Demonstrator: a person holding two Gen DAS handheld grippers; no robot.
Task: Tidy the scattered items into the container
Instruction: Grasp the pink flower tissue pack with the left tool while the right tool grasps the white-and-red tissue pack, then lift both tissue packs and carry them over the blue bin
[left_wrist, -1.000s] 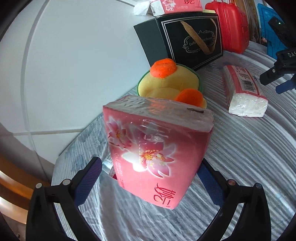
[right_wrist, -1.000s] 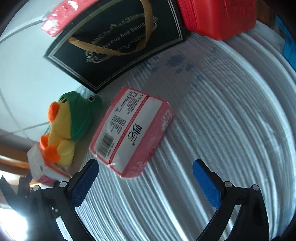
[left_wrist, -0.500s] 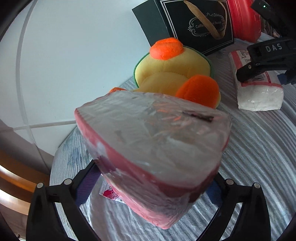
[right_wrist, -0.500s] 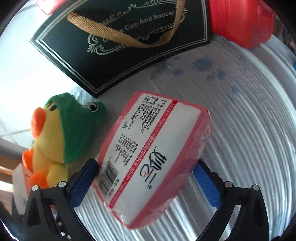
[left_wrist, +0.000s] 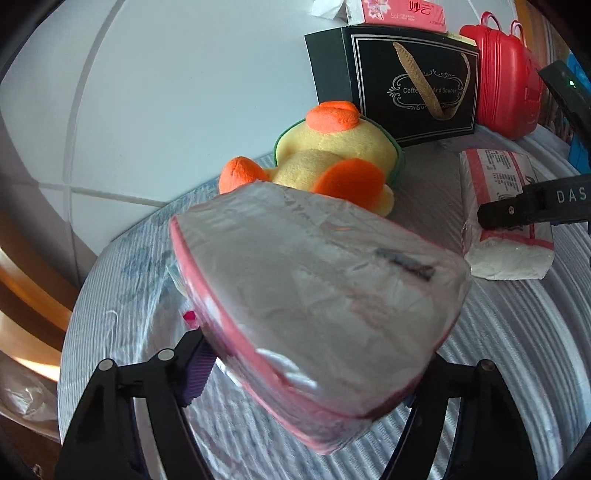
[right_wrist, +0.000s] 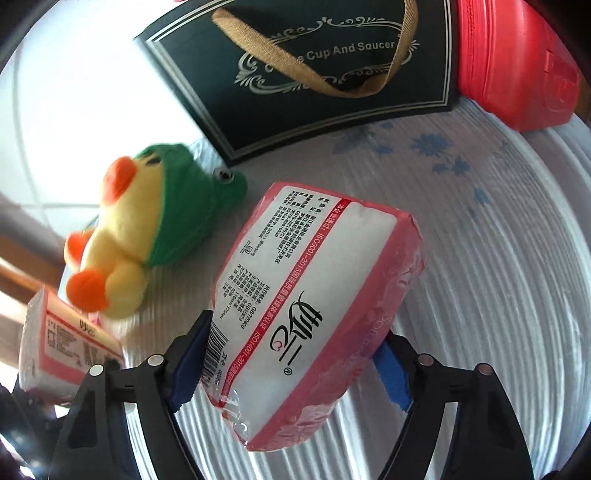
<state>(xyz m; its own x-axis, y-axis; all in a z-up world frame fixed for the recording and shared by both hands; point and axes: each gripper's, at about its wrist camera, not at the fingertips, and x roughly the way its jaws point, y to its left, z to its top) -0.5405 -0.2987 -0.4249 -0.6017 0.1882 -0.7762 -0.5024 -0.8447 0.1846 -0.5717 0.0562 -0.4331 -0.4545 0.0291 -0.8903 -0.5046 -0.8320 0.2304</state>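
My left gripper (left_wrist: 306, 373) is shut on a pink tissue pack (left_wrist: 317, 295), which fills the left wrist view and is tilted up off the striped cloth. My right gripper (right_wrist: 291, 365) is shut on a second pink and white tissue pack (right_wrist: 314, 302), print side up; it also shows in the left wrist view (left_wrist: 506, 221) with a black finger across it. A yellow plush duck with a green hood (right_wrist: 147, 229) lies between the two packs. The left pack shows at the left edge of the right wrist view (right_wrist: 62, 350).
A black gift bag with a gold handle (right_wrist: 317, 62) stands behind the duck against the white tiled wall. A red case (right_wrist: 517, 59) stands to its right. Another tissue pack (left_wrist: 395, 11) lies on top of the bag. The cloth's left edge (left_wrist: 85, 295) drops off.
Both grippers moved forward over their packs and closed on them. The left pack has tipped towards the camera and been raised.
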